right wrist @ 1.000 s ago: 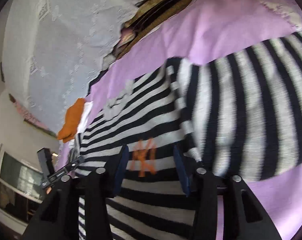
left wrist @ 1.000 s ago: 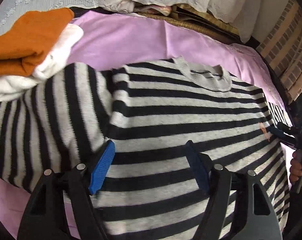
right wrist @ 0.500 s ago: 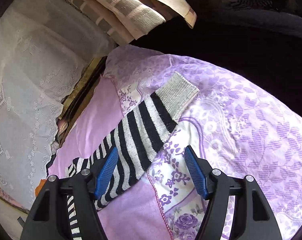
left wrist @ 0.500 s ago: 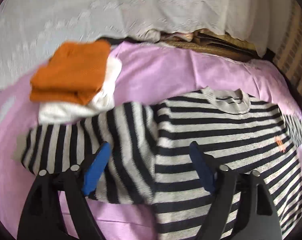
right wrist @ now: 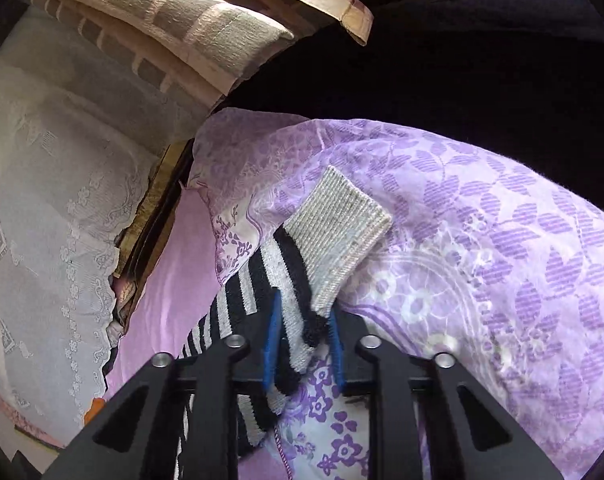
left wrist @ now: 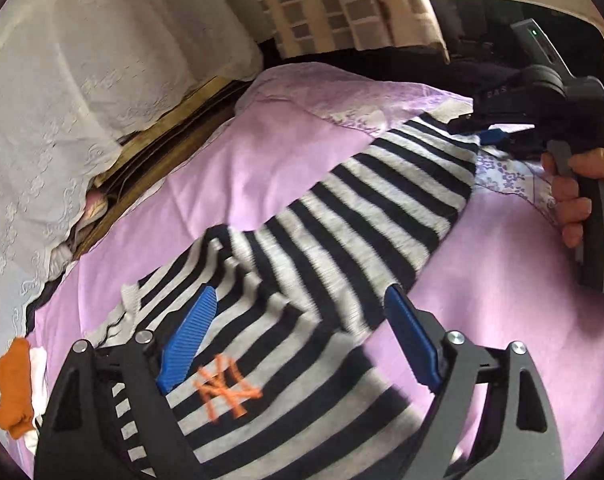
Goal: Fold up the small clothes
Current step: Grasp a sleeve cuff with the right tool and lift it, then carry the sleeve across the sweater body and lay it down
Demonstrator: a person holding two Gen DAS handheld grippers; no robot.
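Note:
A black-and-grey striped sweater [left wrist: 302, 264] with an orange NY logo [left wrist: 226, 388] lies flat on a purple bedsheet [left wrist: 262, 152]. My left gripper [left wrist: 298, 328] is open and empty, hovering above the sweater's chest near the armpit. The right sleeve [left wrist: 402, 196] stretches away to the upper right. My right gripper [right wrist: 304, 328] is shut on that sleeve [right wrist: 290, 276] just behind its grey ribbed cuff [right wrist: 338, 228]. The right gripper also shows in the left wrist view [left wrist: 486, 134], held by a hand.
A folded orange garment [left wrist: 14, 388] on a white one lies at the far left. A floral purple pillow [right wrist: 482, 248] lies under the cuff. A white lace curtain [left wrist: 62, 92] and a dark gap run along the bed's far edge.
My right gripper has closed on the sleeve near the cuff. My left gripper has swung from the left sleeve to over the chest and right armpit, still open.

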